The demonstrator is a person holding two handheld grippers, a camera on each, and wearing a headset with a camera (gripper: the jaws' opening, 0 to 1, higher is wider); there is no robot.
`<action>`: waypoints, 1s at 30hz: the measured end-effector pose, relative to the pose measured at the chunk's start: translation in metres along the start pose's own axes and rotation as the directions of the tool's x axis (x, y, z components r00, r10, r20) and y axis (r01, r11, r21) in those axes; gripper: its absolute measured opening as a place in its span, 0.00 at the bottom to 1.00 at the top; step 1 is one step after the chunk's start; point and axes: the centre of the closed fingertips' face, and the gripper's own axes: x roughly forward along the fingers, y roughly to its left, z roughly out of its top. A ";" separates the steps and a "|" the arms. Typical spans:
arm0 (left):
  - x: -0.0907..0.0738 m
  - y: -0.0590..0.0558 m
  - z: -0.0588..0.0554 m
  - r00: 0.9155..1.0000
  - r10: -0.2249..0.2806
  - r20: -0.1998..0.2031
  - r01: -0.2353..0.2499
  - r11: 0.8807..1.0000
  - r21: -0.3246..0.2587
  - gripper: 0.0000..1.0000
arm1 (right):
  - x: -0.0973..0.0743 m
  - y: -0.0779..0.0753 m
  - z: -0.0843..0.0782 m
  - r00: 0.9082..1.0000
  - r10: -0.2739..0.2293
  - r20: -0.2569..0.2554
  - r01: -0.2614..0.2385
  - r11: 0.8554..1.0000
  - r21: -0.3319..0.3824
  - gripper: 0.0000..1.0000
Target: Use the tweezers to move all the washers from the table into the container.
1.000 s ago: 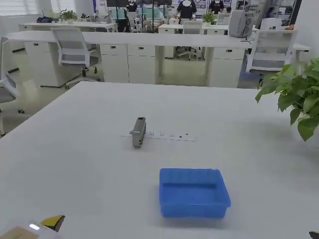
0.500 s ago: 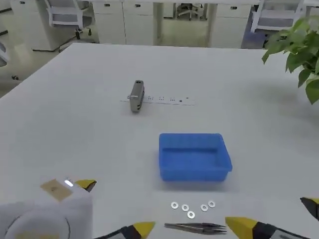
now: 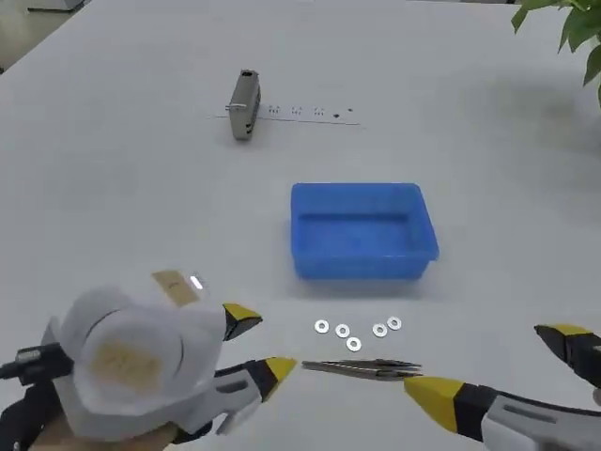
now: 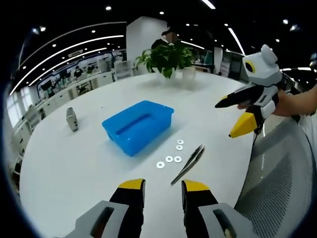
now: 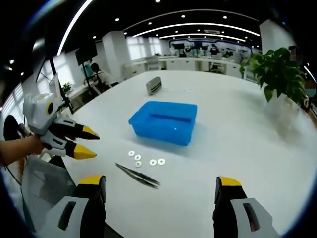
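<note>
Evidently nothing is picked up yet: the tweezers lie flat on the table between the two grippers, and five washers sit clustered just beyond them, near the blue container. The right gripper is spread wide and the left gripper shows a narrower gap. Both are empty, presumably poised to take the tweezers.
</note>
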 end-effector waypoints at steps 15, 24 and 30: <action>0.039 -0.014 -0.021 0.991 -0.118 -0.065 0.123 0.989 0.077 0.08 | 0.013 0.013 -0.008 0.997 0.062 -0.046 -0.062 0.998 -0.014 0.91; 0.048 -0.026 -0.021 0.982 -0.185 -0.048 0.190 0.971 0.144 0.02 | 0.021 0.027 -0.013 0.991 0.106 -0.076 -0.109 0.993 -0.037 0.90; 0.044 -0.039 -0.018 0.977 -0.210 -0.042 0.214 0.954 0.210 0.00 | 0.027 0.045 -0.016 0.972 0.195 -0.133 -0.214 0.966 -0.146 0.71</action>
